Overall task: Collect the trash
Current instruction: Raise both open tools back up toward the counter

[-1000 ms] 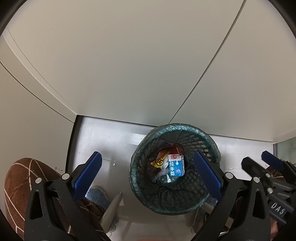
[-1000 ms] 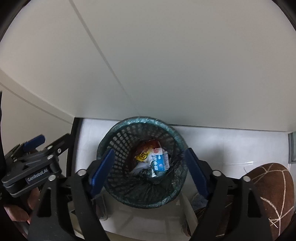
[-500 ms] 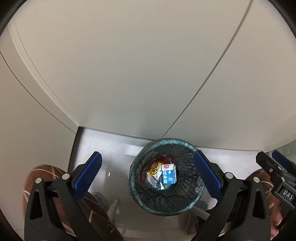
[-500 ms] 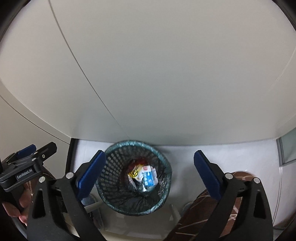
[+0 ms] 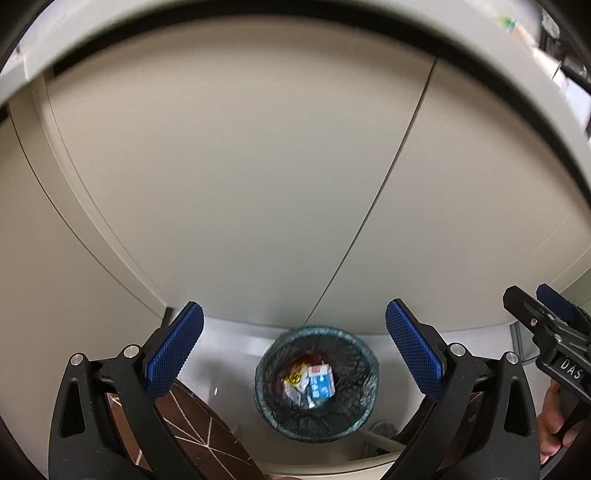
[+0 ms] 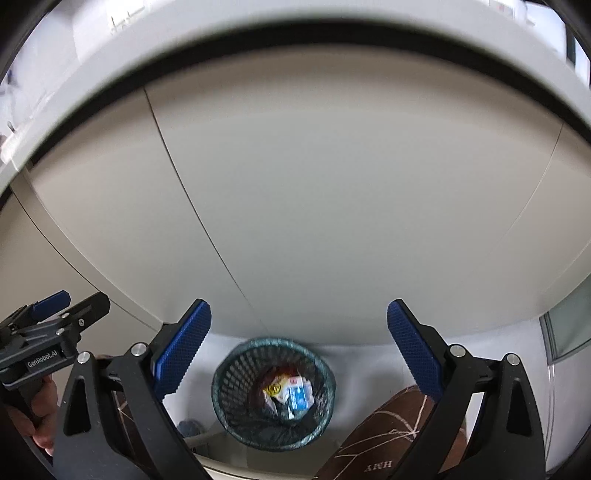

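Note:
A dark green mesh waste basket stands on the pale floor far below, against a beige cabinet. Inside lie a blue and white milk carton and a yellow and red wrapper. My left gripper hangs high above the basket, open, with nothing between its blue pads. My right gripper is likewise open and empty above the basket. Each gripper shows at the other view's edge: the right gripper in the left wrist view, the left gripper in the right wrist view.
Beige cabinet doors fill most of both views, with a white countertop edge along the top. A brown patterned cushion sits on either side below. A hand holds each neighbouring gripper.
Both grippers have risen well away from the basket, which now looks much smaller. The countertop edge has come into view at the top. The right gripper's jaws have widened.

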Demonstrator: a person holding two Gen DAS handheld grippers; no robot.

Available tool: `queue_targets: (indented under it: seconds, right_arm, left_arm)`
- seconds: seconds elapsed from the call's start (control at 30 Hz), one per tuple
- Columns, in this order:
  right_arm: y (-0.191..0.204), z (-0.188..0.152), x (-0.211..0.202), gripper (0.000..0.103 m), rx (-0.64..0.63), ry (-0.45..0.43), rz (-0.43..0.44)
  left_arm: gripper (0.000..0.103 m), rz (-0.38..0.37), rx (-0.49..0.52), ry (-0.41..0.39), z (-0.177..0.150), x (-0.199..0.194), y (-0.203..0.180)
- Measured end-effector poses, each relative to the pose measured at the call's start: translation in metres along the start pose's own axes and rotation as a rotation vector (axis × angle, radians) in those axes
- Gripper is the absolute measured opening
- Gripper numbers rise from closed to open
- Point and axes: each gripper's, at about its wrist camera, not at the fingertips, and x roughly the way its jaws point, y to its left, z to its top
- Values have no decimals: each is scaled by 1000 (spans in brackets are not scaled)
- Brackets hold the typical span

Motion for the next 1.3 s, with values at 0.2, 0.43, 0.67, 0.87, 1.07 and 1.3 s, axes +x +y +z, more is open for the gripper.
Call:
queue_targets:
  seconds: [0.2, 0.43, 0.67, 0.87, 1.07, 1.3]
  right_arm:
    - [3, 30, -46, 92, -11, -81, 1]
    - [3, 66, -93, 92, -15, -148, -8]
    - [0, 99, -135, 92, -8, -213, -17]
    - [2, 130, -159, 92, -23, -252, -33]
    - [1, 172, -167, 92, -28, -263, -27]
    - [0, 218, -146, 92, -30, -222, -29]
  left_arm:
    - [97, -3, 28, -81, 30, -46, -11]
    - [97, -6, 44, -165, 62, -96, -21]
    - [97, -11, 37, -211, 95, -134, -23]
    - [97, 6, 40, -257, 130, -160, -26]
    - [97, 34, 71, -294, 173, -172, -30]
    - [97, 43, 74, -290, 224, -150, -28]
